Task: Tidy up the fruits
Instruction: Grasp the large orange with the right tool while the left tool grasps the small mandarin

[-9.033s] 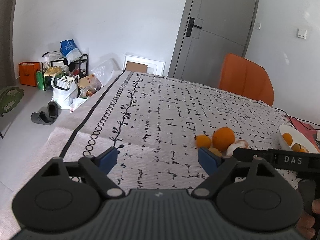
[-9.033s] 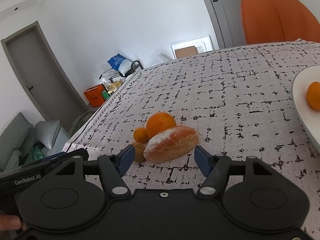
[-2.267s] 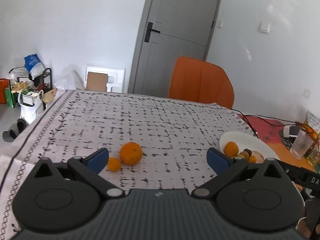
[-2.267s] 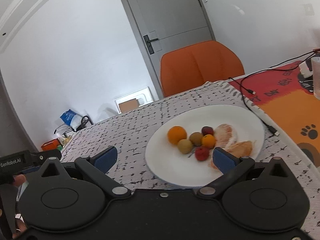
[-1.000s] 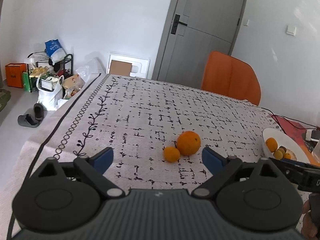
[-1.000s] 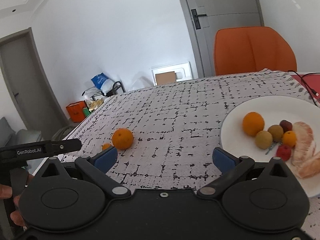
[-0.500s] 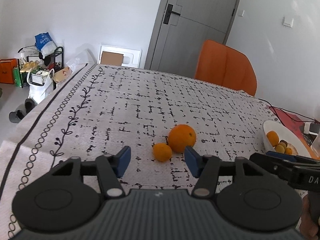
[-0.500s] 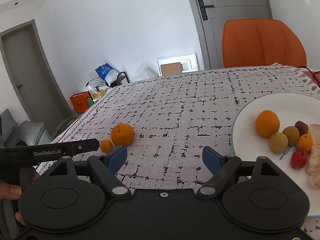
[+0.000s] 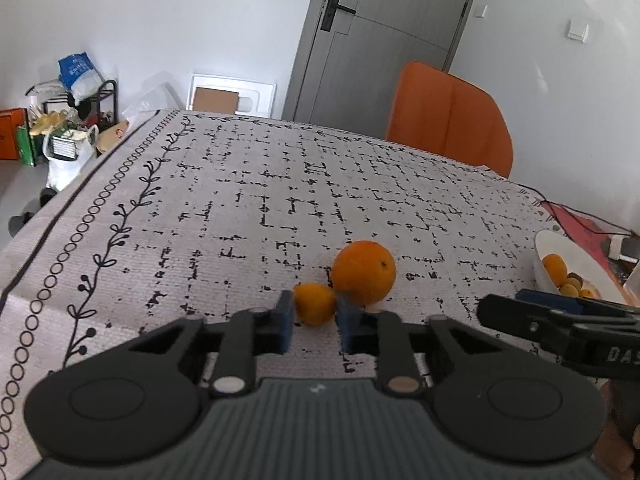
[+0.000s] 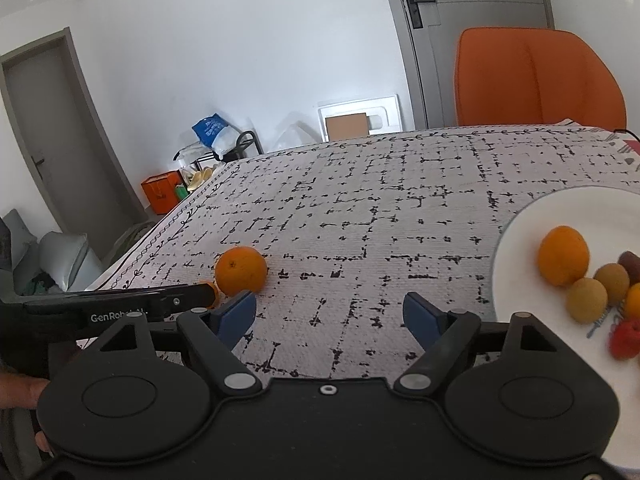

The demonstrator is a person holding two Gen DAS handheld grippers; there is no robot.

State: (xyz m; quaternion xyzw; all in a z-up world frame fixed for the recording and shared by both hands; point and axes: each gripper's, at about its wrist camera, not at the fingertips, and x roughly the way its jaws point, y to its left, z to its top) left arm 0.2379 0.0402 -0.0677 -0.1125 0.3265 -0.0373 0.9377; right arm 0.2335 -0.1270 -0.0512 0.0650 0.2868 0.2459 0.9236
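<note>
From your left wrist camera, your left tool [image 9: 314,320] sat low over the bench [image 9: 280,200], which was covered by a pale woven cloth printed with broken black lines and a vine-and-circle border [image 9: 120,216]. Its blue pads stood narrow on either side of the small round orange mandarin [image 9: 315,303]; whether they pressed it, I cannot tell. The large round orange [image 9: 363,266] lay just behind, touching or nearly touching the mandarin. Far right, the white round plate [image 9: 540,248] held other fruit at the cloth's edge. Beyond the bench stood an orange padded chair [image 9: 448,116], a grey door with a black handle [image 9: 376,40], white walls, and a black wire rack with bags [image 9: 68,96] on the floor to the left.

From your right wrist camera, your right tool [image 10: 330,316] hung with its blue pads wide apart over bare cloth, gripping nothing. The large orange [image 10: 241,271] lay ahead to its left, the white plate [image 10: 520,232] to its right, carrying a round orange fruit [image 10: 563,255]. A second grey door [image 10: 56,140] showed at far left.
</note>
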